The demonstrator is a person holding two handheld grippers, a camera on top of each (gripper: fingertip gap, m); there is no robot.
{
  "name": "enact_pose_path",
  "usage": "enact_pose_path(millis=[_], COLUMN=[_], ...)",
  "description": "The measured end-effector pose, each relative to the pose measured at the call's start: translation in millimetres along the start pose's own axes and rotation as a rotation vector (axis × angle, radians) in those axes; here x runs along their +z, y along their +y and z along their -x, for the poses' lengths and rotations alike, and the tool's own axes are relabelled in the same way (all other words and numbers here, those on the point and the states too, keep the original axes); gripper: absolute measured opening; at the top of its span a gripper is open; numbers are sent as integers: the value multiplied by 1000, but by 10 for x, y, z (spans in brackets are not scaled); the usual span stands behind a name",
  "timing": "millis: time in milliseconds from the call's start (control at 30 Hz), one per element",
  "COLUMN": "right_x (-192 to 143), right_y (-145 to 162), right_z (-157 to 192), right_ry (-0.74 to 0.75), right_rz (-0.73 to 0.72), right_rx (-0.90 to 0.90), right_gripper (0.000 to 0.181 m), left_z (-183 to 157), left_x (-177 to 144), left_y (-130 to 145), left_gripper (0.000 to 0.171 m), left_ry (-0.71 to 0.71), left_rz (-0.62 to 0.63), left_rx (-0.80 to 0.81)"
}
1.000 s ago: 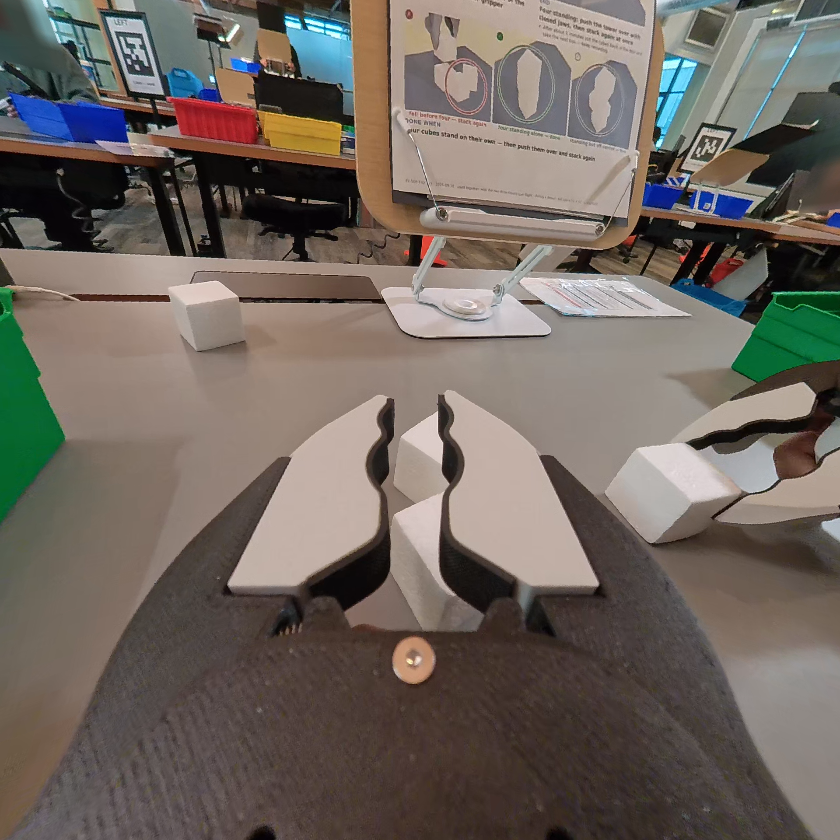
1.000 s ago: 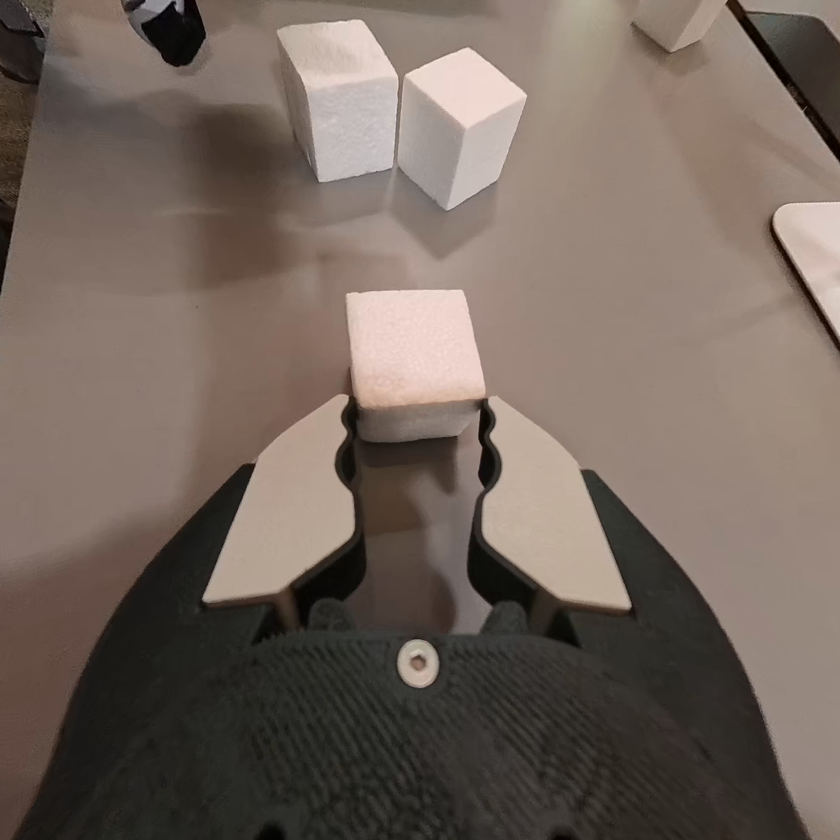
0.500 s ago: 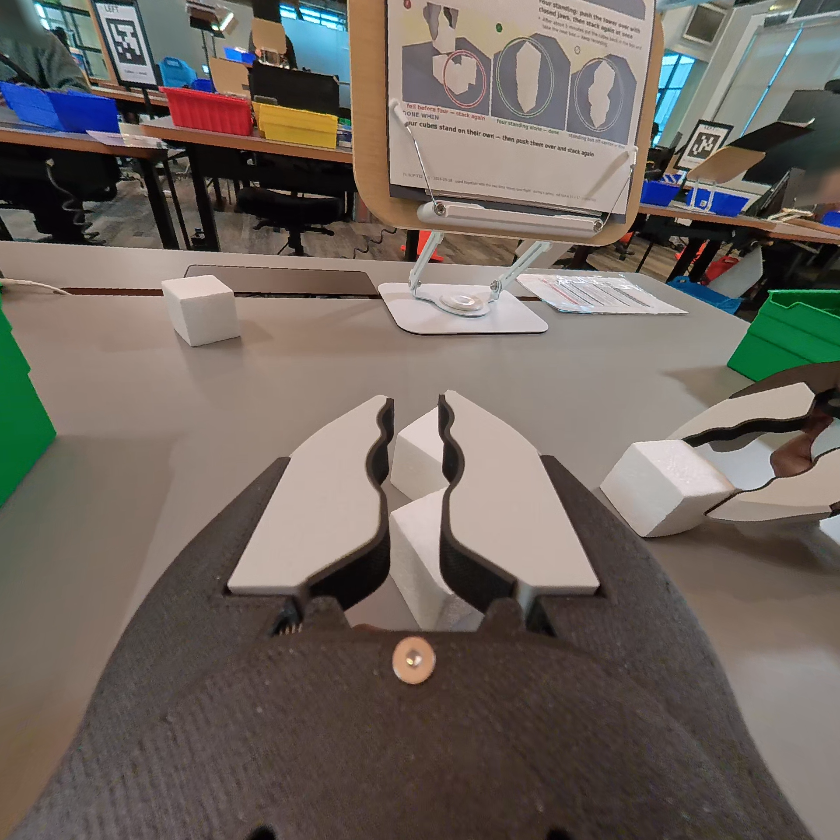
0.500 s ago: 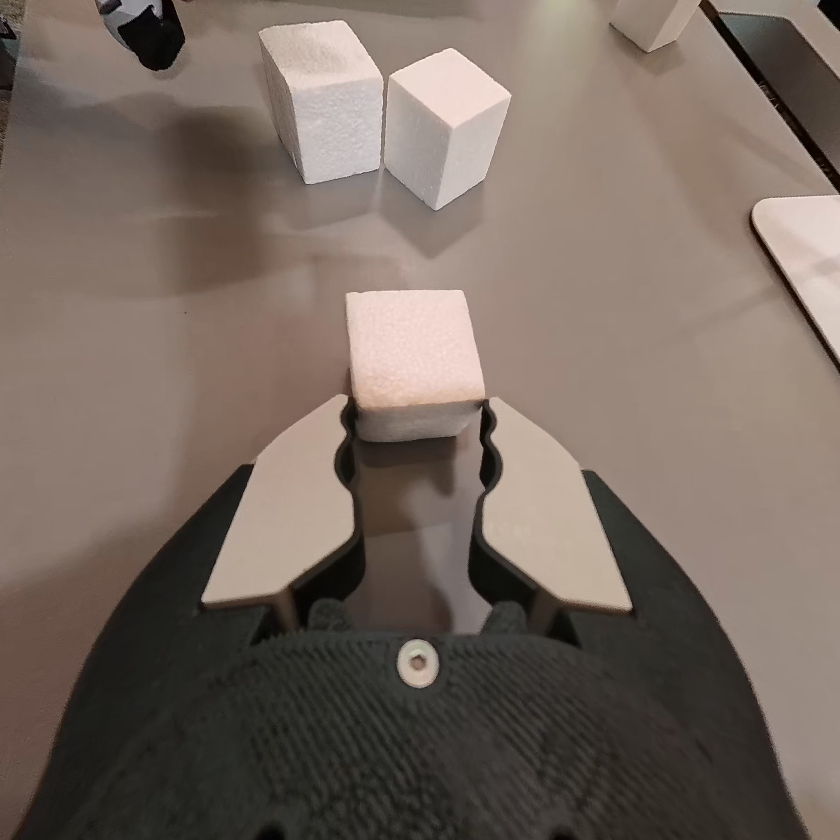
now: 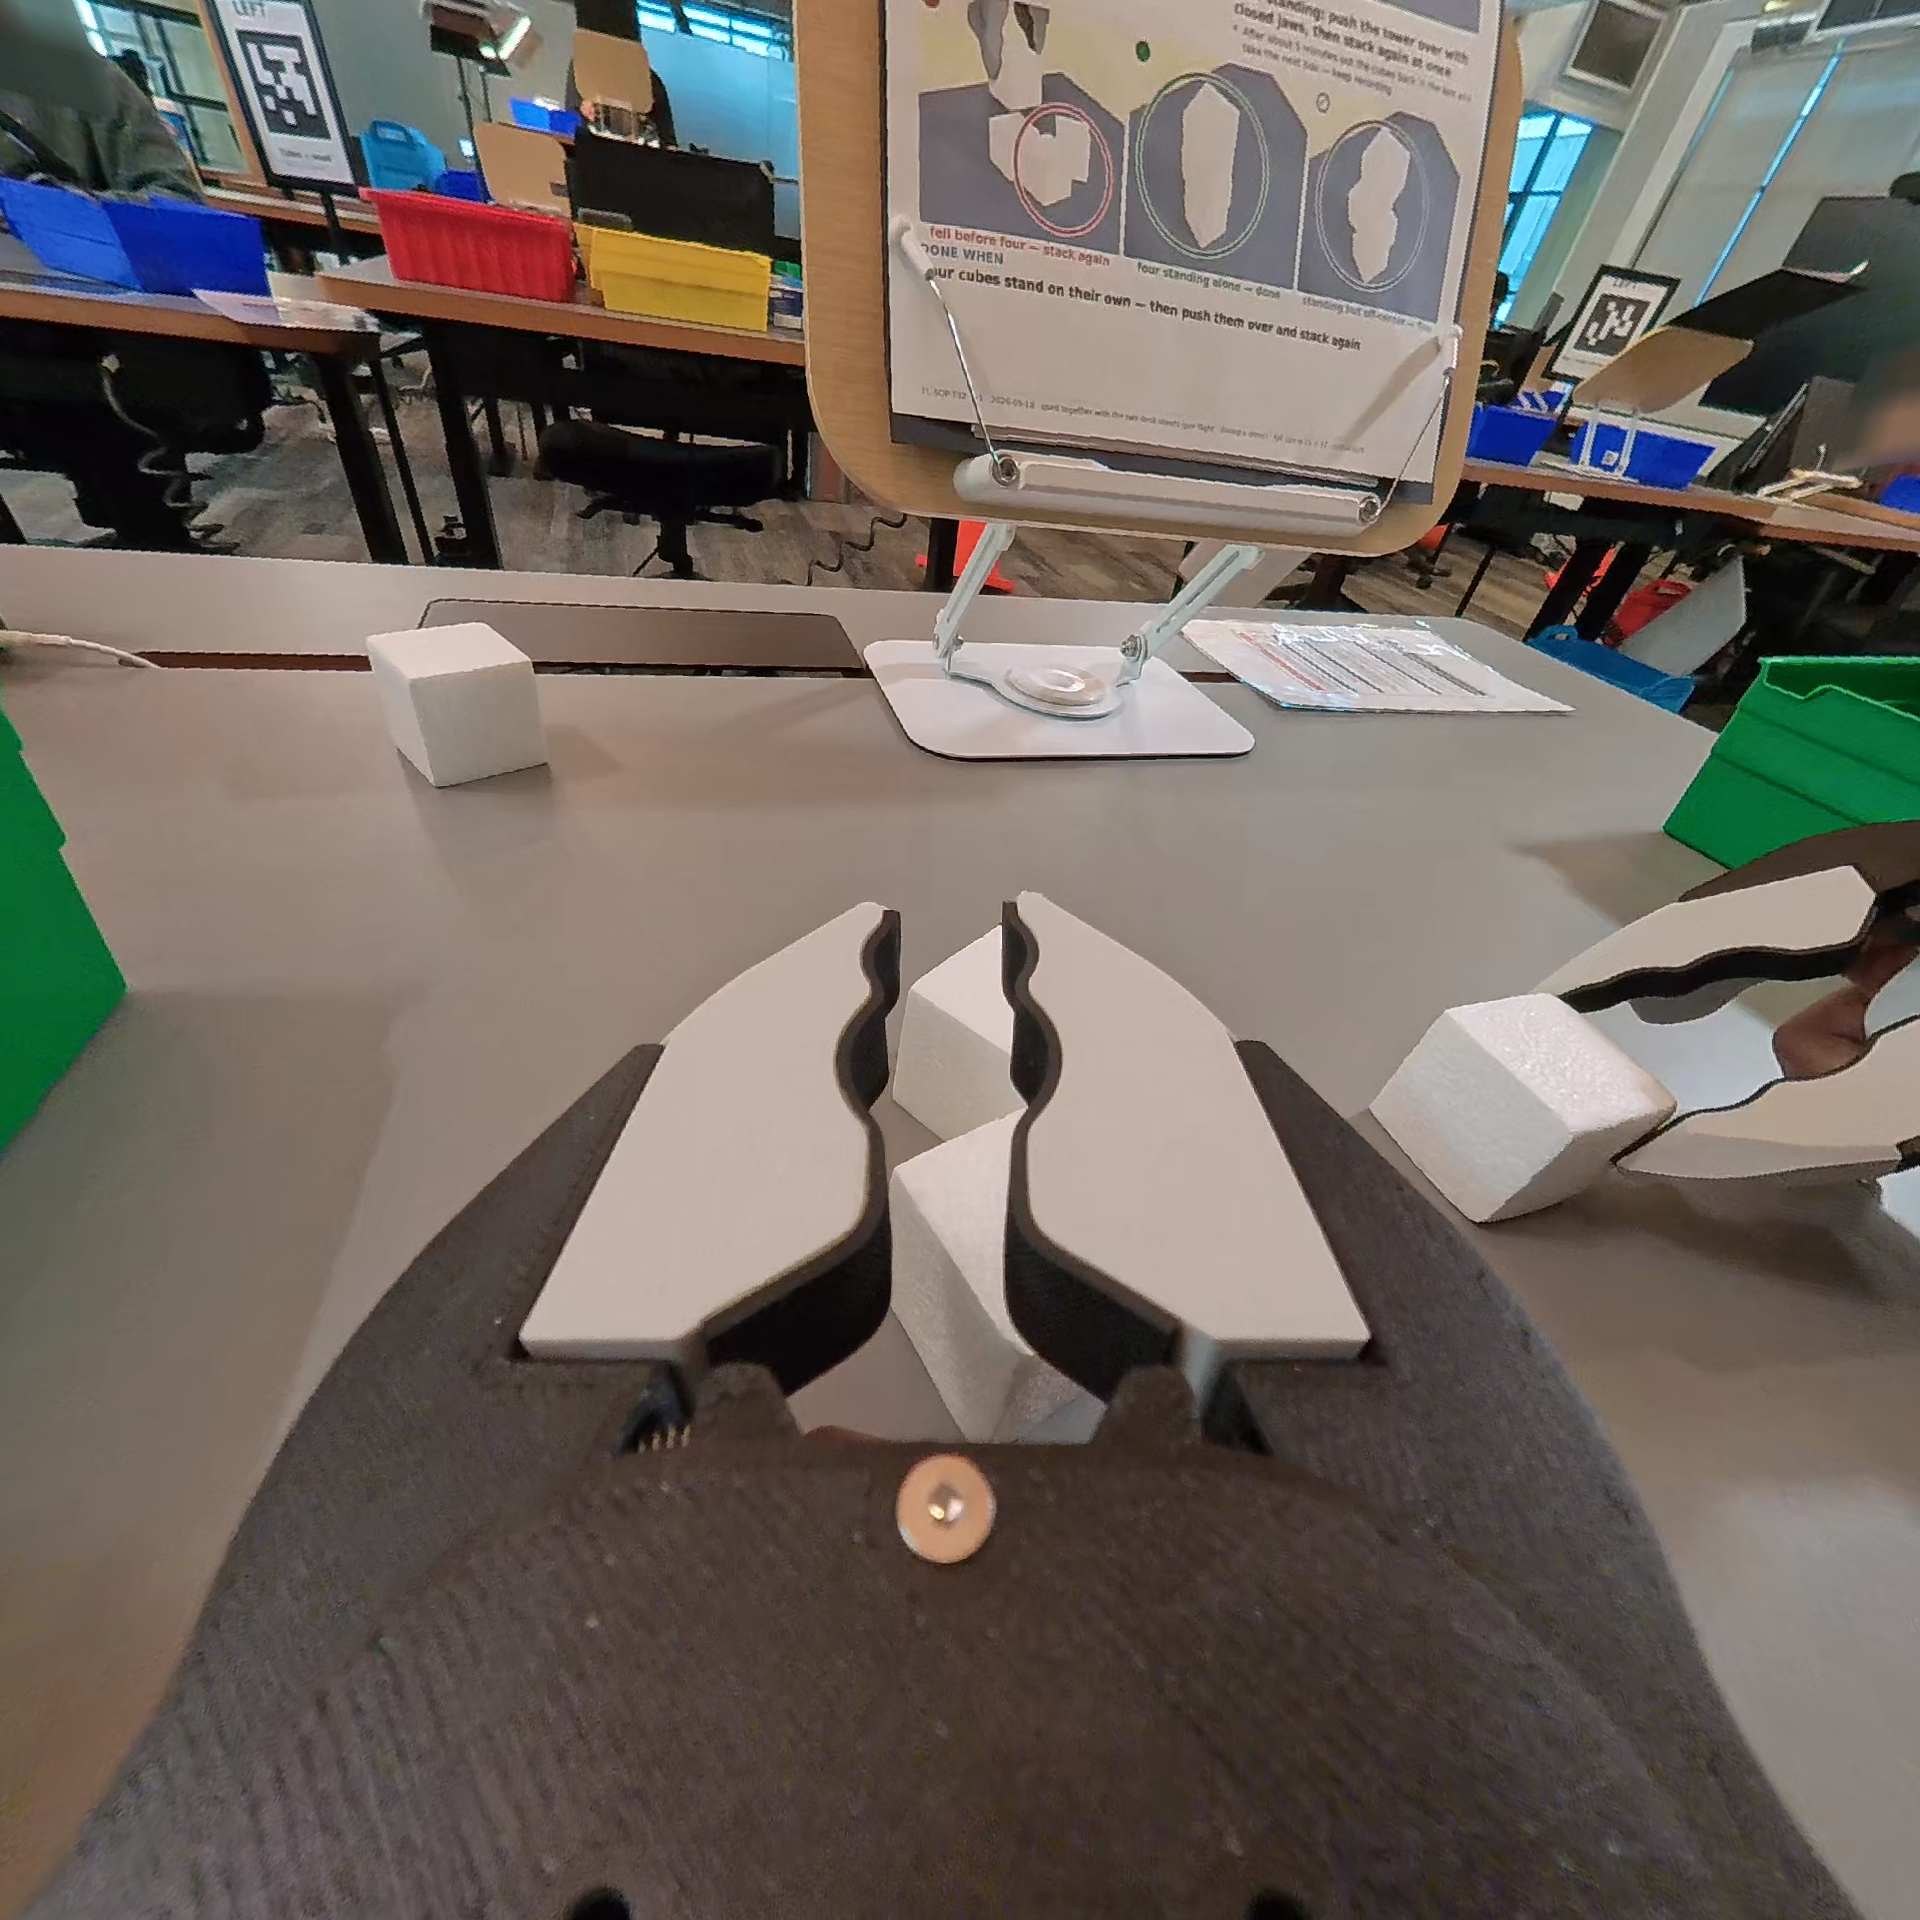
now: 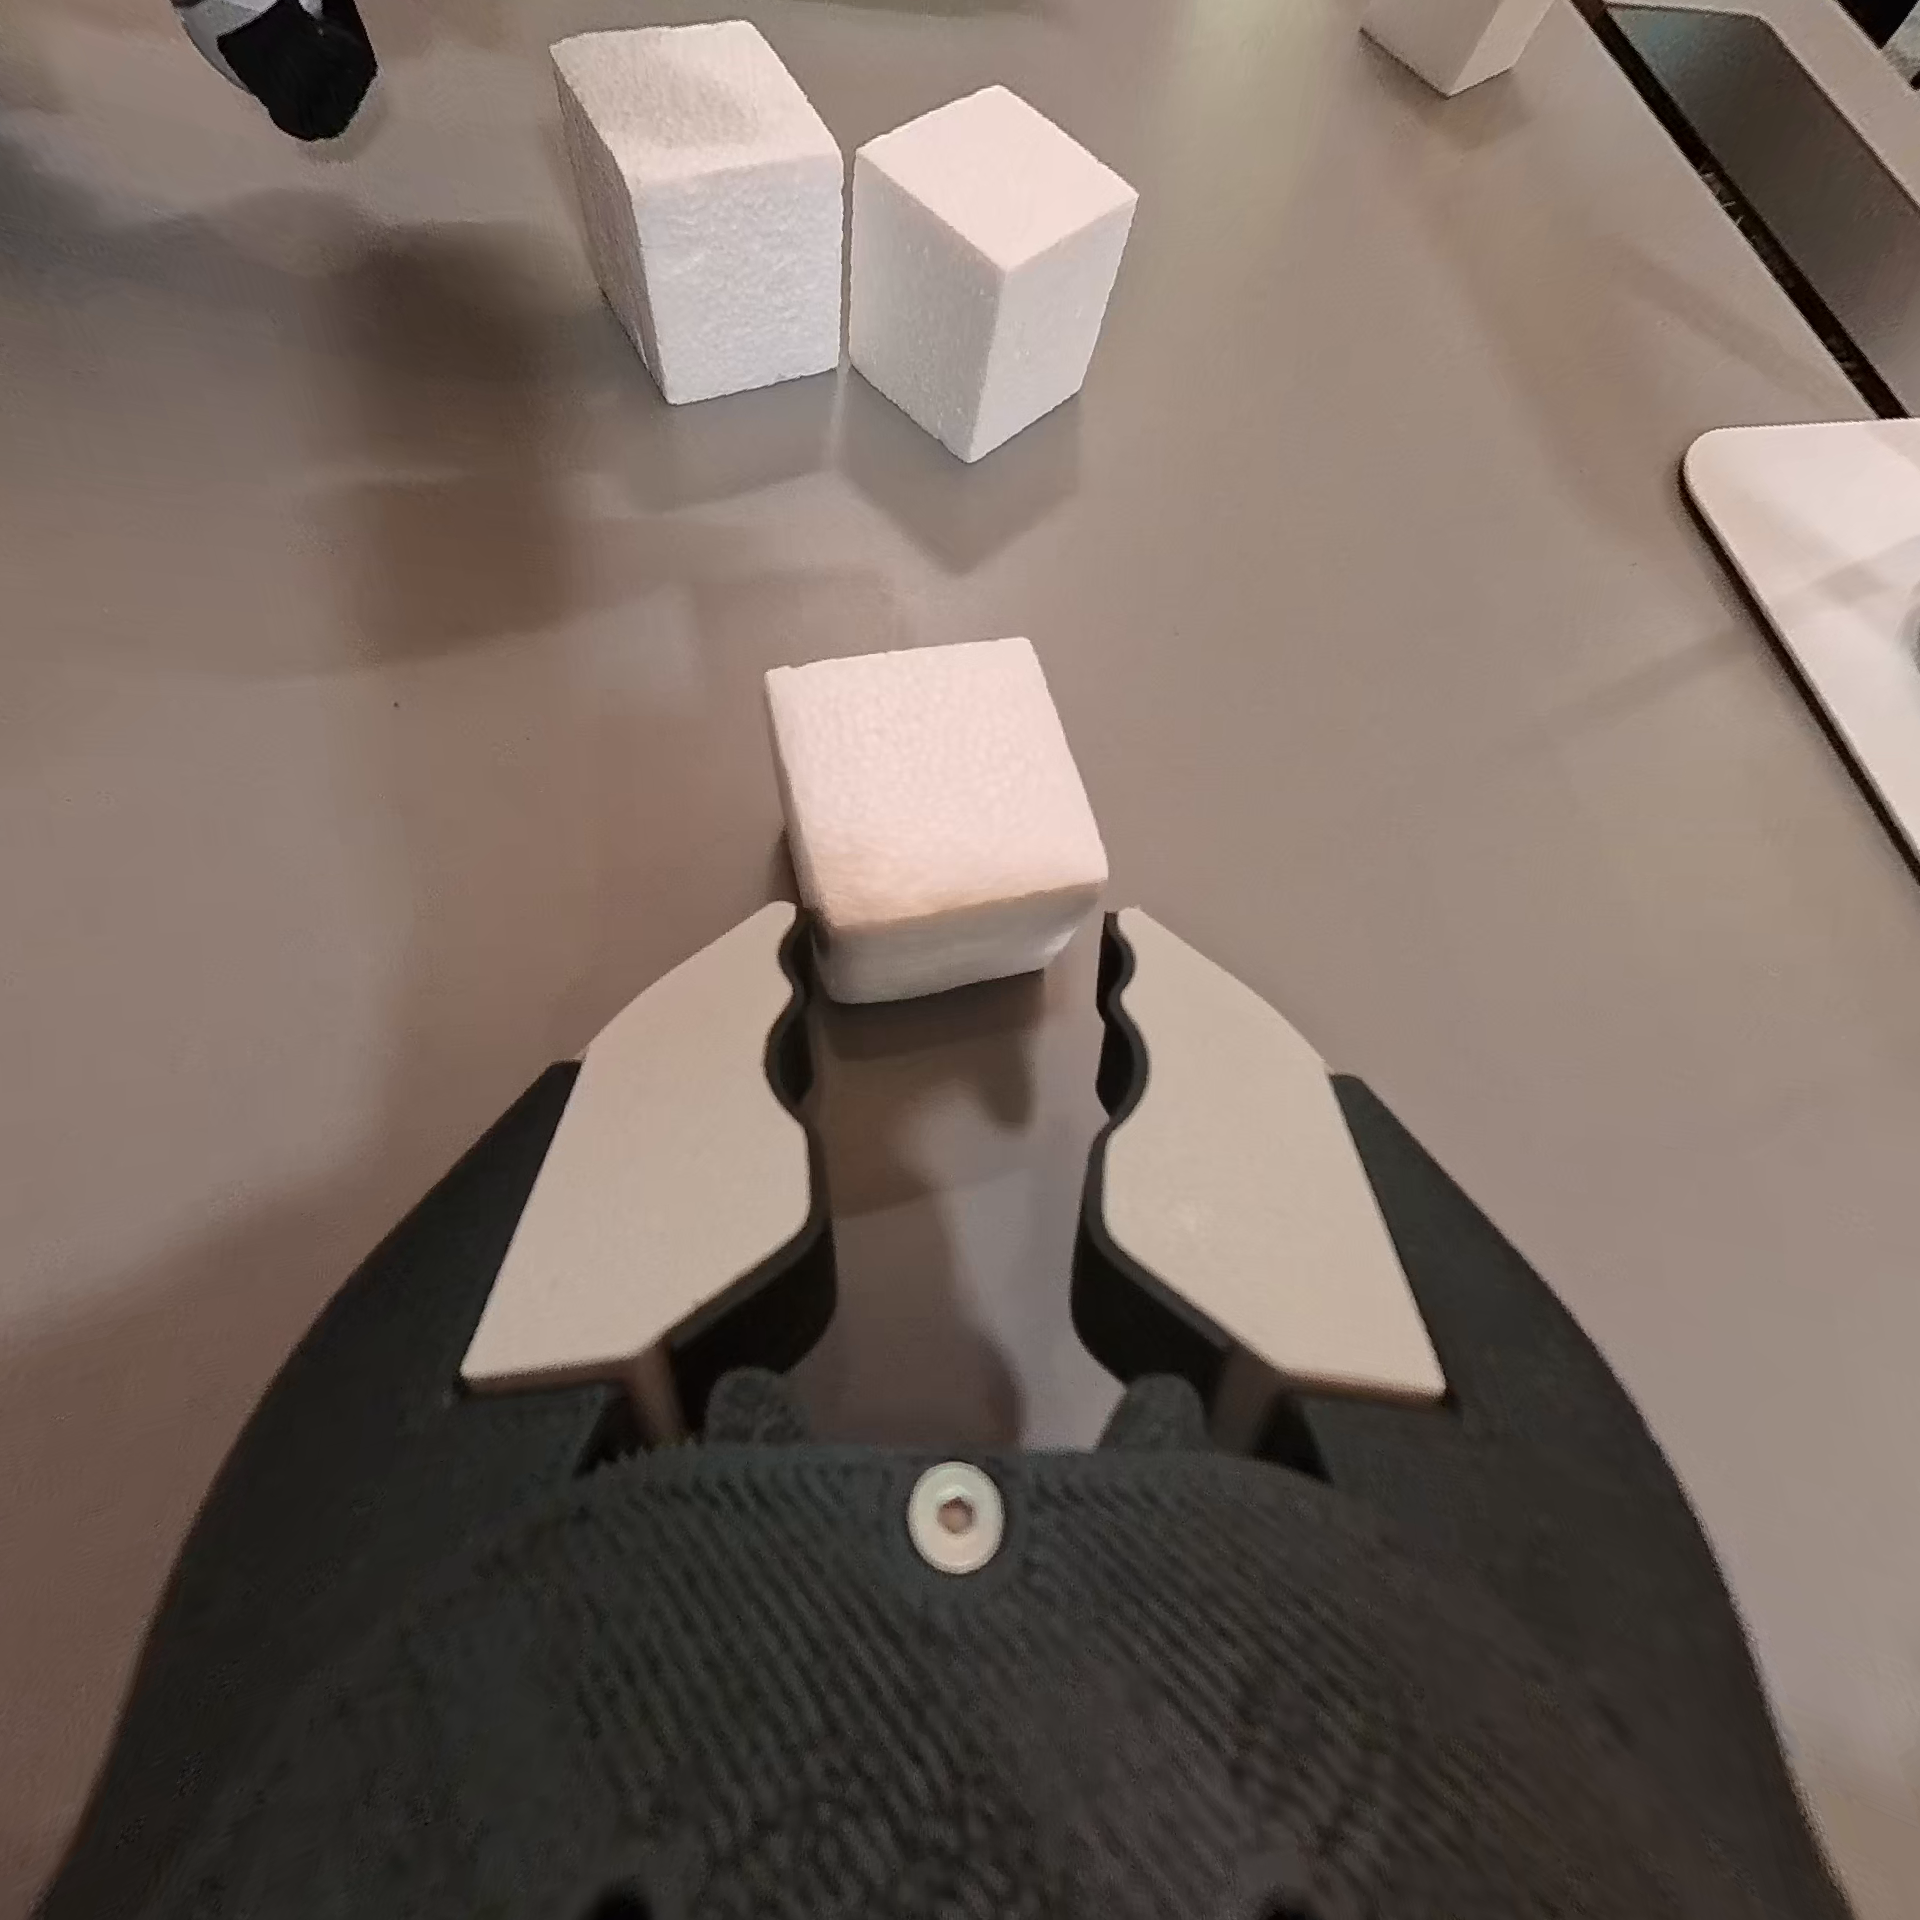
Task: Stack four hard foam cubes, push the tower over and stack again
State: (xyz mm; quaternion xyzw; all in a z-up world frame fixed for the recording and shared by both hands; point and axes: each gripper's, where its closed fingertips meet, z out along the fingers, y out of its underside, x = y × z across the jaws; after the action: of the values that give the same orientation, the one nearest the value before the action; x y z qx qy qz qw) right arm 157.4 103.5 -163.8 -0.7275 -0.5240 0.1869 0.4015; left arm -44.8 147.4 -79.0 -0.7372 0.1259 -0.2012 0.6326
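My right gripper [image 6: 951, 920] is shut on a white foam cube [image 6: 930, 790], pinched at its near end by the very fingertips and slightly twisted, low over the grey table [image 6: 1403, 727]. It also shows in the left wrist view [image 5: 1507, 1101] at the right. Two more foam cubes stand side by side ahead of it, a left one [image 6: 707, 197] and a right one [image 6: 987, 260]. My left gripper [image 5: 948, 914] is shut and empty, hovering above these two cubes, which show through its gap. Its tip shows in the right wrist view [image 6: 296, 62]. A fourth cube [image 5: 457, 701] stands far left.
A document stand with a white base [image 5: 1060, 717] holds a printed sheet at the table's far side; its base shows in the right wrist view [image 6: 1829, 582]. Green bins stand at the right [image 5: 1808, 758] and left [image 5: 42, 987] edges. A laminated sheet [image 5: 1371, 670] lies beside the stand. Some 25 centimetres of space lies between my two pairs of fingers.
The right gripper has moved a little toward the two standing cubes, and its cube has twisted slightly between the fingertips. The left gripper has stayed shut over the pair, shifting only slightly.
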Motion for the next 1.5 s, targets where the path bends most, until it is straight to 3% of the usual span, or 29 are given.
enact_pose_path(millis=[1000,1333,1500], right_x=[43,50,69], right_y=[28,-62,-86], right_z=[55,12,66], right_ry=[8,61,58], right_rz=[37,-10,-8], right_rx=[-32,-60,-93], right_gripper=[54,68,57], left_z=[-5,-15,-22], left_x=[16,22,22], left_y=[40,54,58], left_gripper=[20,20,20], left_ry=[6,13,15], left_rz=[21,29,31], left_rx=[-6,-10,-8])
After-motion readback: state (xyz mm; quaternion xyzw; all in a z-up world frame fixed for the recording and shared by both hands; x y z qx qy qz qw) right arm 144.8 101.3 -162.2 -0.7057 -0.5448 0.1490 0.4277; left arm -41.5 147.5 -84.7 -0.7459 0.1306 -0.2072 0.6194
